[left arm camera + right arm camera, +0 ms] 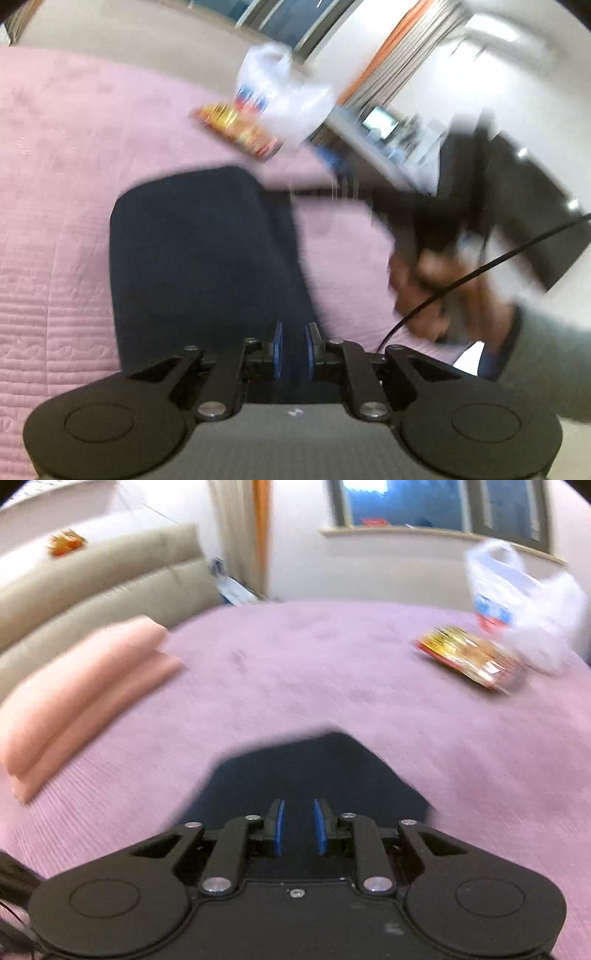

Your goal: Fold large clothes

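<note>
A dark navy garment [207, 251] is seen lying on the pink bedspread [55, 184], already brought to a compact rectangle; in the right view it [317, 771] lies directly ahead of the jaws. The left gripper [294, 349] is held low over the garment's near edge, its blue pads a narrow gap apart with dark cloth visible behind; whether cloth is pinched cannot be told. The right gripper [298, 827] is held with its jaws parted and nothing between them. In the left view the right hand [436, 288] is seen at 3 o'clock, blurred, well clear of the garment.

A snack packet [469, 657] and a white bag [524, 616] lie at 1 o'clock, and pink pillows [81, 686] at 10 o'clock.

The folding is judged nearly finished. A last fold or a smoothing of the bundle is likely called for: the near edge would have to be gripped at both corners and carried over evenly.
</note>
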